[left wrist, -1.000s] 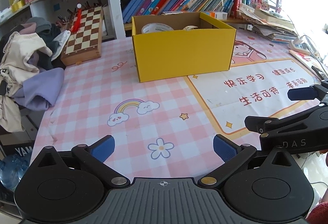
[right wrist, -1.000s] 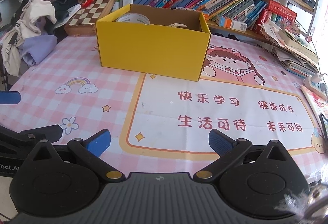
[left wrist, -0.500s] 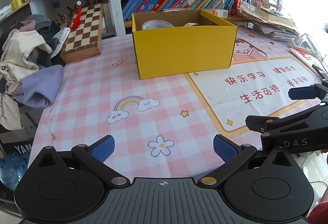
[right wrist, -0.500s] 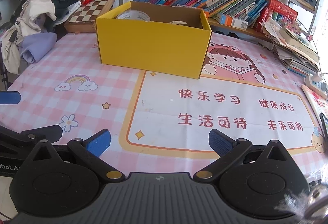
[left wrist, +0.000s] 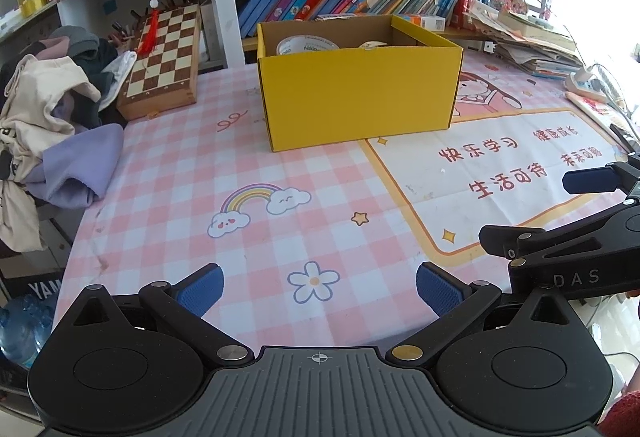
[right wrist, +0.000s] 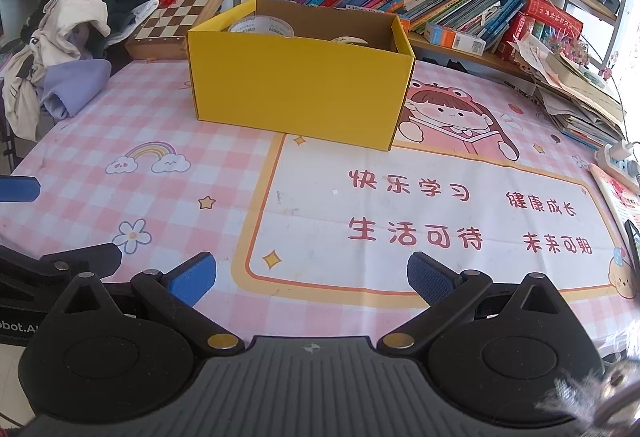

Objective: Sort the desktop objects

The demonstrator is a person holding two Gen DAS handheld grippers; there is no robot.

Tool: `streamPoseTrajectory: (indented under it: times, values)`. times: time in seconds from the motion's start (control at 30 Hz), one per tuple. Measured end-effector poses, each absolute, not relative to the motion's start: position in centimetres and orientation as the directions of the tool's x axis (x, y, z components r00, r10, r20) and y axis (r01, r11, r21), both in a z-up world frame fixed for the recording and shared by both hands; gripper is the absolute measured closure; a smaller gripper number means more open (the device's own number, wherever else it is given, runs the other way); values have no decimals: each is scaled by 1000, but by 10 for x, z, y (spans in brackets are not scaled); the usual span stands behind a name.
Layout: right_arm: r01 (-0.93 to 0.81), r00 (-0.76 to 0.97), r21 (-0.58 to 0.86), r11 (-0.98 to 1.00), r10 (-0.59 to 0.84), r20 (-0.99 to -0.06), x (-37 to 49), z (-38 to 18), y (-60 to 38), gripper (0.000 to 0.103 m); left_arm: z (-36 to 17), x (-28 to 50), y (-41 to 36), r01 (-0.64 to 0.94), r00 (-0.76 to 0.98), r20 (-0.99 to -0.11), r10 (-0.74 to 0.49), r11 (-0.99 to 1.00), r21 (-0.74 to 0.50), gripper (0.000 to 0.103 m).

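Both hand-held grippers, left (left wrist: 318, 285) and right (right wrist: 312, 275), hover released and empty over the near desk (left wrist: 280, 173). The yellow box (left wrist: 360, 101) stands far centre, tape rolls (left wrist: 307, 46) inside. Confirm no loose items remain before retracting.

Left tool (left wrist: 318, 287) spread wide, right tool (right wrist: 311, 276) likewise, seemingly side by side
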State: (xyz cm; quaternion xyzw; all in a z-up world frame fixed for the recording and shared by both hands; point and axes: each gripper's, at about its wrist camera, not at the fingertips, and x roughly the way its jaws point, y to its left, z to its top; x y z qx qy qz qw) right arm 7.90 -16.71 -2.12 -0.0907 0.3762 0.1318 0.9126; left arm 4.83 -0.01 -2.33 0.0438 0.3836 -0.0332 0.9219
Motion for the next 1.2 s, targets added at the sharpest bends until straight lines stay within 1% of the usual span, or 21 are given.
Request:
streamPoseTrajectory:
  times: [0.53,1.2]
  values:
    - [-311,680,-66,948,173,-712,78,-21,-168,0,-23,47,1,94,702,-712,-29,994,51,0]
    - [-308,682,-66,949,172,-711,79,-19,-170,0,-23,47,2,90,697,-716,-51,996,16,0]
